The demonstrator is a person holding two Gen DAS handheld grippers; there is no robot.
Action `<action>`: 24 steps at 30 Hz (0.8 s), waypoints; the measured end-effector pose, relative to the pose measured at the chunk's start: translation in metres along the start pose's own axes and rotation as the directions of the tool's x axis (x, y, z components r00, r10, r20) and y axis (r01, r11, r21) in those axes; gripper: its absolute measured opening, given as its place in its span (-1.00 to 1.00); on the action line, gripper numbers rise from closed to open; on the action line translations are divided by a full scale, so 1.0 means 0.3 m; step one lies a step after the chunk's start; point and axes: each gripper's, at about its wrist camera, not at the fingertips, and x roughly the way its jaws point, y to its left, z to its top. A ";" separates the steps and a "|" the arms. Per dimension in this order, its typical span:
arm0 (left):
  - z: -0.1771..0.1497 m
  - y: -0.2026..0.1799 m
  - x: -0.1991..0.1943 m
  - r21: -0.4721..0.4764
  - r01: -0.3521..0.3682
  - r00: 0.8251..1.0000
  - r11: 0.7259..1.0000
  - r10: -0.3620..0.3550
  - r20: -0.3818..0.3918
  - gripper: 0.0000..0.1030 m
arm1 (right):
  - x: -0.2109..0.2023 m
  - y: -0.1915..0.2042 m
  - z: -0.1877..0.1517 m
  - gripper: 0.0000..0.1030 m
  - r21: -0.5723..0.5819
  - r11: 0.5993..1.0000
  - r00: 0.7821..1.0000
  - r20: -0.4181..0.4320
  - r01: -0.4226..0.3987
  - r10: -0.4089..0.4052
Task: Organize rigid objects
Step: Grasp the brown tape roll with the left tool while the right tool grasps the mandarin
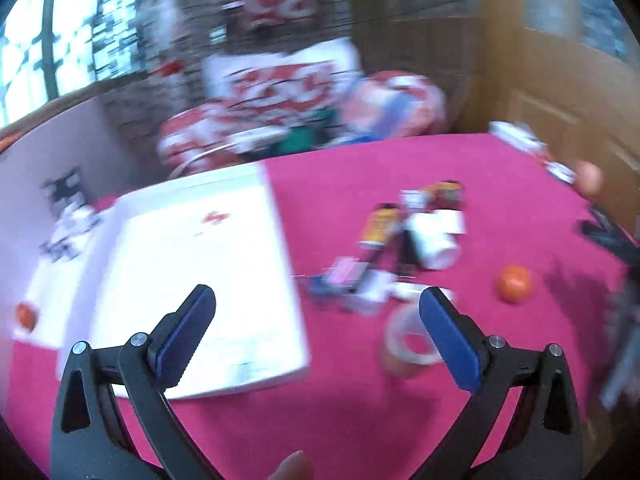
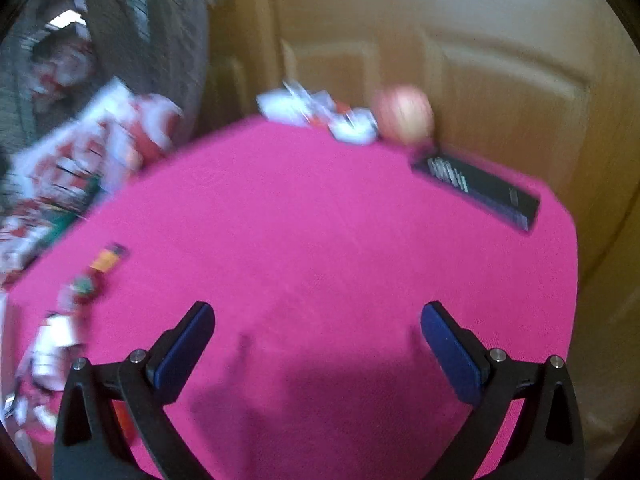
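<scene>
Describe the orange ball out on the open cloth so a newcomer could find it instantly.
Start from the pink tablecloth in the left wrist view and find the cluttered pile of small items around the white cup. Beyond that pile, away from the white tray, sits the orange ball alone on bare cloth. It is the only round, plain orange thing there, touching nothing.

A tabletop (image 2: 320, 220) covered in bright pink cloth fills the lower part of both views. Behind it, at twelve to three o'clock in the right wrist view, stands a panelled wooden door (image 2: 500, 80) in warm honey-brown. In the left wrist view a bright window (image 1: 60, 32) with dark bars sits at ten o'clock, daylight washing out the panes. Beside it, toward twelve o'clock, runs a dark grey wall (image 1: 400, 20), too blurred to make out clearly.
</scene>
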 end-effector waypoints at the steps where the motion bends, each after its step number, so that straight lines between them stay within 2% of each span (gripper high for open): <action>1: 0.004 0.021 0.007 -0.032 -0.035 0.999 0.999 0.034 -0.016 0.99 | -0.044 0.007 0.015 1.00 -0.008 1.000 0.999 0.041 -0.031 0.031; 3: 0.000 0.047 0.029 -0.060 -0.075 0.996 0.995 0.072 -0.050 0.99 | -0.161 0.022 0.054 1.00 -0.033 0.987 0.977 0.140 -0.155 0.159; 4: -0.007 0.051 0.029 -0.069 -0.081 0.995 0.994 0.077 -0.063 0.99 | -0.183 0.028 0.062 1.00 -0.044 0.980 0.967 0.160 -0.192 0.196; 5: -0.018 0.052 0.025 -0.077 -0.073 0.995 0.994 0.068 -0.067 0.99 | -0.217 0.041 0.070 1.00 -0.069 0.964 0.947 0.181 -0.257 0.265; 6: -0.027 0.056 0.021 -0.081 -0.050 0.997 0.995 0.045 -0.064 0.99 | -0.227 0.059 0.069 1.00 -0.098 0.944 0.932 0.154 -0.315 0.327; 7: -0.035 0.049 0.025 -0.076 0.018 0.998 0.997 -0.022 -0.054 0.99 | -0.219 0.080 0.061 1.00 -0.128 0.929 0.927 0.099 -0.347 0.361; 9: -0.035 0.048 0.041 -0.045 0.137 0.988 0.990 -0.140 -0.062 0.99 | -0.189 0.111 0.046 1.00 -0.156 0.917 0.927 0.027 -0.366 0.375; 10: -0.041 0.029 0.054 -0.008 0.200 0.975 0.980 -0.200 -0.095 0.99 | -0.175 0.122 0.026 1.00 -0.160 0.915 0.926 0.019 -0.370 0.378; 11: -0.045 0.020 0.056 0.013 0.218 0.970 0.976 -0.215 -0.112 0.99 | -0.162 0.125 0.020 1.00 -0.159 0.915 0.925 0.016 -0.372 0.379; 13: -0.064 -0.021 0.056 0.081 0.197 0.975 0.977 -0.187 -0.117 0.99 | -0.145 0.144 0.010 1.00 -0.168 0.914 0.927 0.007 -0.369 0.375; 16: -0.093 -0.087 0.056 0.190 0.192 0.977 0.963 -0.169 -0.130 0.99 | -0.145 0.174 -0.009 1.00 -0.228 0.918 0.943 0.000 -0.324 0.333; 18: -0.117 -0.114 0.059 0.211 0.241 0.966 0.947 -0.211 -0.152 0.99 | -0.121 0.184 -0.026 1.00 -0.262 0.916 0.951 -0.031 -0.305 0.308; 21: -0.126 -0.153 0.092 0.211 0.307 0.944 0.928 -0.270 -0.188 0.98 | -0.113 0.182 -0.049 1.00 -0.283 0.902 0.945 -0.076 -0.325 0.317; 22: -0.128 -0.163 0.106 0.211 0.312 0.942 0.926 -0.273 -0.195 0.96 | -0.107 0.191 -0.058 1.00 -0.288 0.895 0.940 -0.095 -0.341 0.328; 24: -0.121 -0.184 0.123 0.216 0.304 0.945 0.928 -0.265 -0.194 0.79 | -0.096 0.203 -0.069 1.00 -0.294 0.884 0.932 -0.122 -0.363 0.342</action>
